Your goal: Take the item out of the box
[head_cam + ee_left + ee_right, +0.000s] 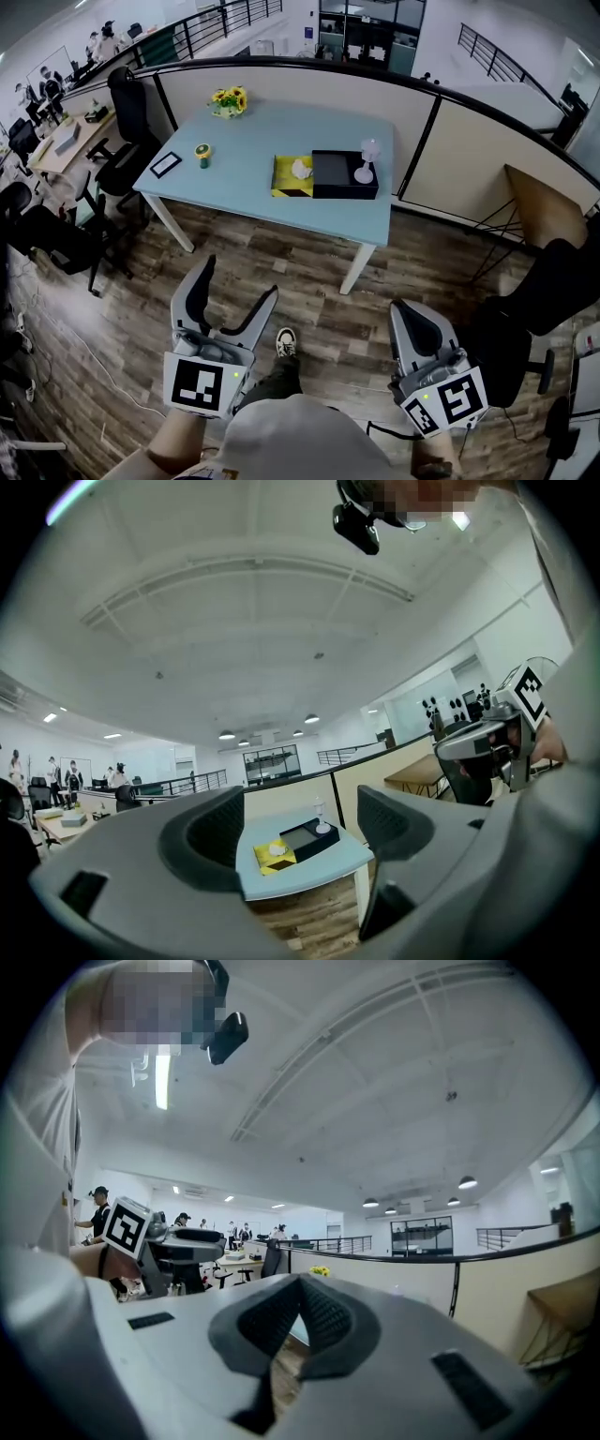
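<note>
A black open box (344, 174) lies on the light blue table (253, 141) far ahead, with a yellow tray-like part (287, 178) against its left side. A small white item (300, 169) rests in the yellow part, and a small white fan (366, 161) stands at the box's right end. My left gripper (236, 286) hangs low over the wooden floor, well short of the table, open and empty. In the left gripper view the box (309, 837) shows between the spread jaws of the left gripper (300, 829). My right gripper (401, 311) is also far from the table, shut with nothing in it, its pads (323, 1321) pressed together.
Yellow flowers (230, 99), a small green-and-yellow object (202, 155) and a black-framed tablet (166, 165) sit on the table's left half. Office chairs (127, 122) stand to the left and a black chair (544, 291) to the right. A curved partition (422, 131) runs behind the table.
</note>
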Motion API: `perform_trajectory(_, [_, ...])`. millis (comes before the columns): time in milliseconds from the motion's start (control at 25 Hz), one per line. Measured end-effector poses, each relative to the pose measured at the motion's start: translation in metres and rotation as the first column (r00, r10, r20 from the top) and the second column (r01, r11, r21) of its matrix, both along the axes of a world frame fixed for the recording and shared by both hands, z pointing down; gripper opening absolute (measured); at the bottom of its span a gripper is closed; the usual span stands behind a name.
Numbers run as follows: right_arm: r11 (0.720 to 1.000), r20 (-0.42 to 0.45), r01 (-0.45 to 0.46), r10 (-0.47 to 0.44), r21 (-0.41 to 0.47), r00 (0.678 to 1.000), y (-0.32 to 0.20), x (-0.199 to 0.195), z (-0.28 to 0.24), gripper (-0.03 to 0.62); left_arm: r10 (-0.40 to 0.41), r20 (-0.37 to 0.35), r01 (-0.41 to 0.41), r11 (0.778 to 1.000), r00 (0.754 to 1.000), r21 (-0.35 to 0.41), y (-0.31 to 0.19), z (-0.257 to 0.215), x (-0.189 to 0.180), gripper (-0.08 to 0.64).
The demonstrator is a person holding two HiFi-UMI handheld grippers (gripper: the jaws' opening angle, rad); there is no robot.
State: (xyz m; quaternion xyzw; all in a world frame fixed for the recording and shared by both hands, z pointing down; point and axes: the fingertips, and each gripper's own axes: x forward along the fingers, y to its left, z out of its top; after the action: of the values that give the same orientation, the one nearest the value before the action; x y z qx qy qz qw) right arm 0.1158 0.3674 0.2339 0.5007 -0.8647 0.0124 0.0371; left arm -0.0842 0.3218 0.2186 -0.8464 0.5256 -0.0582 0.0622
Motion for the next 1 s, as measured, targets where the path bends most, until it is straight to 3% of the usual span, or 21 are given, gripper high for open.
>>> perform_trajectory(640, [0.995, -0.045, -0.014, 0.01, -0.103, 0.999, -0.226, -0.054, 0.028, 0.003, 0.041, 0.018, -0.04, 0.996, 0.999, -0.075, -0.229, 0.028, -0.046, 0.368])
perform_trajectory(1000, [0.993, -0.06, -0.004, -0.003, -0.116, 0.998, -0.314, -0.082, 0.035, 0.003, 0.045, 0.015, -0.044, 0.995, 0.999, -0.086, -0.313, 0.038, -0.071, 0.367])
